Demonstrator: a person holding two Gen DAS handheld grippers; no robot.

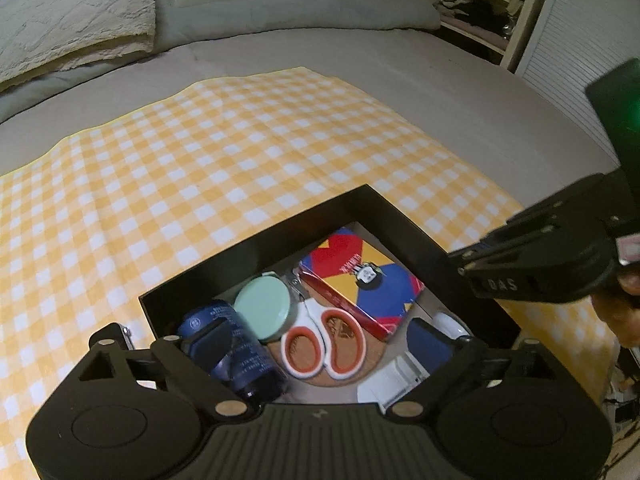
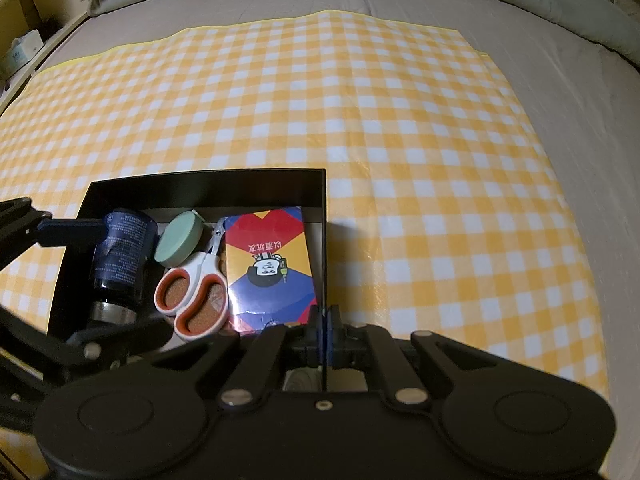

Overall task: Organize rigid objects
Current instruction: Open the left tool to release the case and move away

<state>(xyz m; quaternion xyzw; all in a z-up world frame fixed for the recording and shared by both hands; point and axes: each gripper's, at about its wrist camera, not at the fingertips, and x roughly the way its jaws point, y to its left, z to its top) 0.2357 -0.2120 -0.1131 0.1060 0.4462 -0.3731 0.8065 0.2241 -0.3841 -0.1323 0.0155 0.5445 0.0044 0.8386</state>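
A black box (image 2: 208,184) sits on a yellow checked cloth (image 2: 400,120) spread over the bed (image 1: 400,80). Inside lie a dark blue bottle (image 2: 120,248), a mint round tin (image 2: 180,242), orange-handled scissors (image 2: 192,300) and a colourful card box (image 2: 268,264). The left gripper (image 1: 320,344) hangs over the box with its jaws wide apart, one finger beside the bottle. The right gripper (image 2: 325,332) has its jaws pressed together on the box's right wall

Dim warm indoor light, strong fisheye bending at edges, slight softness throughout.
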